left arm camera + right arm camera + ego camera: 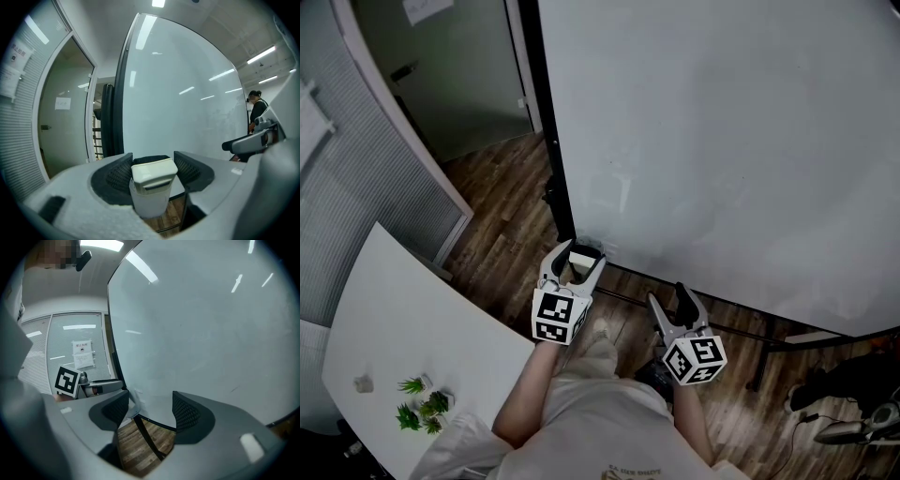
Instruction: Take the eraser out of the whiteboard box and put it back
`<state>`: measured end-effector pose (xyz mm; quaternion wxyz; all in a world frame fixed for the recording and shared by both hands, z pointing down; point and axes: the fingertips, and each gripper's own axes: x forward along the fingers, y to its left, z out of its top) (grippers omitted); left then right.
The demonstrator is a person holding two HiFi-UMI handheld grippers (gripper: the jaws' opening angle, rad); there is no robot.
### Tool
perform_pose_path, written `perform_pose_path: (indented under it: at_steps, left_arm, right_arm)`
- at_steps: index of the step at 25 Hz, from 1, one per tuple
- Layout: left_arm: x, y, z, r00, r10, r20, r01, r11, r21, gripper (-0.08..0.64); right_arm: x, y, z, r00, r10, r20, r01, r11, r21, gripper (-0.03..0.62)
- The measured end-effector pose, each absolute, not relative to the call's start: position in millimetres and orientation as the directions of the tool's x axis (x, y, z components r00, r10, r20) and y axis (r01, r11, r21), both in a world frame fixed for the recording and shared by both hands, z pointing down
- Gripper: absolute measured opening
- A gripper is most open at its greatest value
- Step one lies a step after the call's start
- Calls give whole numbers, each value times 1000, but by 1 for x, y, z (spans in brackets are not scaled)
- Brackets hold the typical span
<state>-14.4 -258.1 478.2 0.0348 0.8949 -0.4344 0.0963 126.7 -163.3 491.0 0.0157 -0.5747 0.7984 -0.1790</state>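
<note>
A cream eraser stands upright with its lower part inside the small white whiteboard box. My left gripper is shut on the eraser, with a ribbed pad against each side. In the head view the left gripper reaches the box at the lower left corner of the whiteboard. My right gripper hangs a little to the right, below the board's lower edge. Its jaws stand open with nothing between them, and only floor and board show past the right gripper.
A white table with small green plants lies at the left. The whiteboard's black stand bar runs over the wooden floor. Dark gear sits at the lower right. A person stands far off.
</note>
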Motion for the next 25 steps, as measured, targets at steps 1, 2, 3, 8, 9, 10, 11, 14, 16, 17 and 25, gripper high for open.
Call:
perform_pose_path:
  at_steps: [1, 2, 3, 8, 9, 10, 11, 14, 16, 17, 25]
  left_arm:
    - [-15, -257, 477, 604, -771, 201, -784, -620, -22, 272]
    - [-15, -256, 476, 604, -772, 199, -785, -619, -23, 272]
    - [-16, -255, 475, 604, -773, 197, -785, -619, -23, 272]
    - [-18, -252, 470, 601, -777, 188, -787, -616, -28, 272]
    - [-19, -251, 469, 600, -778, 186, -788, -615, -29, 272]
    - [-19, -251, 469, 600, -779, 184, -788, -614, -30, 272]
    - [-19, -250, 468, 599, -779, 183, -789, -614, -31, 272]
    - [-19, -247, 464, 599, -781, 177, -789, -613, -37, 272]
    - [-21, -245, 462, 598, -783, 172, -790, -612, -40, 272]
    - [-21, -244, 461, 598, -783, 171, -790, -612, -41, 272]
    - [-22, -237, 454, 593, -789, 159, -793, -607, -52, 272]
  right_arm:
    - [126, -163, 491, -339, -923, 180, -912, 276, -303, 291]
    - [126, -162, 490, -339, -924, 178, -912, 277, -302, 291]
    - [126, -161, 489, -339, -924, 177, -913, 277, -301, 291]
    - [126, -158, 486, -340, -926, 167, -912, 281, -300, 290]
    - [125, -157, 485, -341, -926, 164, -911, 282, -302, 290]
    - [125, -156, 485, -342, -926, 161, -910, 283, -303, 288]
    - [125, -155, 484, -342, -926, 159, -910, 284, -303, 288]
    - [126, -152, 482, -340, -927, 155, -911, 284, -301, 288]
    - [125, -150, 481, -340, -928, 153, -911, 285, -299, 288]
    - [125, -150, 481, -340, -928, 152, -911, 285, -298, 288]
    - [127, -142, 477, -336, -931, 141, -913, 285, -293, 285]
